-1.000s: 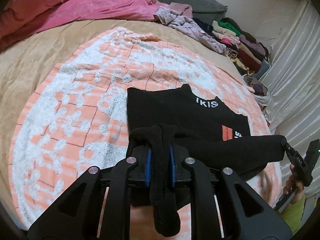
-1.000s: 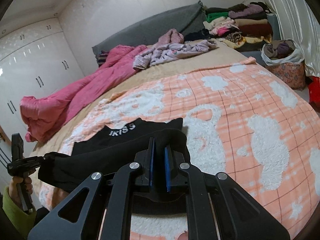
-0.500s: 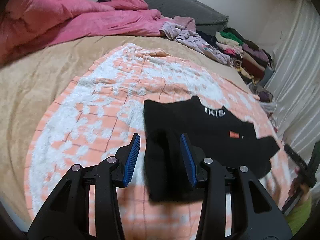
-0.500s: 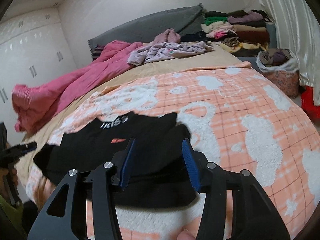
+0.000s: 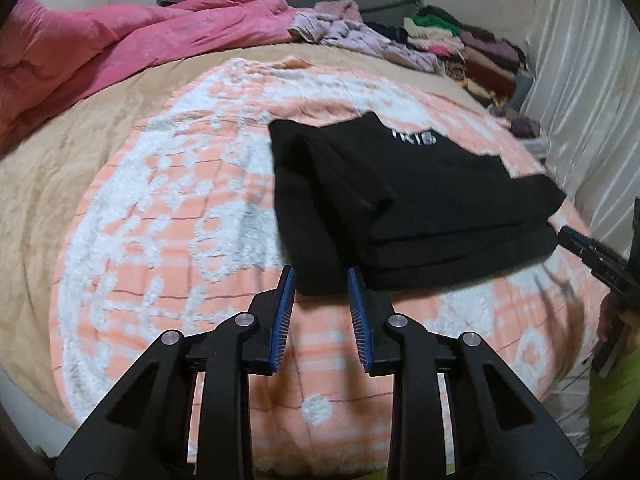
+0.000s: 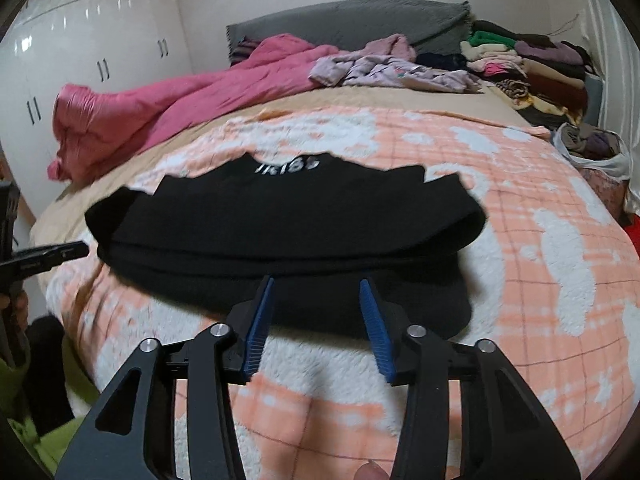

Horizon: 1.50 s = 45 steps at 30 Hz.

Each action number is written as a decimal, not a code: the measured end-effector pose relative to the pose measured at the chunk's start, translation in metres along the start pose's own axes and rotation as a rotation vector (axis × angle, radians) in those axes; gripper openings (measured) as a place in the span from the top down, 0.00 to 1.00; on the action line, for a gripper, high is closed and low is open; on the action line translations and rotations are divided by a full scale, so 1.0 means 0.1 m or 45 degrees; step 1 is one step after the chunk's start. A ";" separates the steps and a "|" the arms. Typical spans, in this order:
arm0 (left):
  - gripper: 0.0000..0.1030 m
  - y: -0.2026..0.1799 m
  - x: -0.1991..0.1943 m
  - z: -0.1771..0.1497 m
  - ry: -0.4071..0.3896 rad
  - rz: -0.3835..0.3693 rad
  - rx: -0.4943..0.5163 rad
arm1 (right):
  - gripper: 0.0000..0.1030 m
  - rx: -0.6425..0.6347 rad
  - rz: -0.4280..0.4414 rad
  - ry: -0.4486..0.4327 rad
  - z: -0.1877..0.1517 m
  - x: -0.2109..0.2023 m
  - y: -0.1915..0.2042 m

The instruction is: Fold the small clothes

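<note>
Both tools are the same make. The left gripper (image 5: 321, 276) has black plastic arms with triangular cut-outs, round silver screws at the joints, and ribbed blue pads (image 5: 285, 304) inside the fingers. The right gripper (image 6: 316, 286) looks identical. The person wears a yellow-green sleeve (image 6: 60, 442).

Home bedroom: bed (image 6: 360, 100) (pink duvet (image 6: 160, 104)), white wardrobe (image 6: 80, 52).

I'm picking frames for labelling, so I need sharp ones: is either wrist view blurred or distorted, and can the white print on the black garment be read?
Both views bulge fisheye-style, dark at the corners. Left wrist: black garment softly blurred, print smeared; right claw streaked. Right wrist: garment edges smeared, print unreadable; white cupboard doors show glare spots.
</note>
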<state>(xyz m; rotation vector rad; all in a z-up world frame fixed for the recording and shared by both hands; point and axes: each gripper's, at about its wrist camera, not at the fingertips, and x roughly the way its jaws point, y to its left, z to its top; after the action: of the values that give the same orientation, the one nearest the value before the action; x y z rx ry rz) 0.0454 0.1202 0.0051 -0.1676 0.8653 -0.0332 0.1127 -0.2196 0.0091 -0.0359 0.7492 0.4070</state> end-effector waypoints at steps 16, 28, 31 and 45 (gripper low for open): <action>0.95 -0.27 0.55 0.39 0.083 -0.077 -0.018 | 0.62 -0.149 -0.084 0.083 0.11 0.53 0.08; 0.99 0.07 0.72 1.11 0.013 -0.202 -0.305 | 0.62 -0.134 -0.054 0.003 0.65 0.75 -0.04; 0.95 0.18 0.77 1.26 -0.011 -0.212 -0.372 | 0.62 -0.117 -0.067 -0.020 0.81 0.82 -0.09; 0.83 0.73 0.78 1.22 -0.096 -0.153 -0.586 | 0.51 0.041 -0.220 -0.042 0.95 0.95 -0.46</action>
<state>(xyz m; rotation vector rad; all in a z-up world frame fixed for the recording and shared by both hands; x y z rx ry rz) 0.1855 0.2006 0.0124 -0.6480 0.7762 0.0609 0.2542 -0.2122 0.0103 -0.0634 0.7135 0.2302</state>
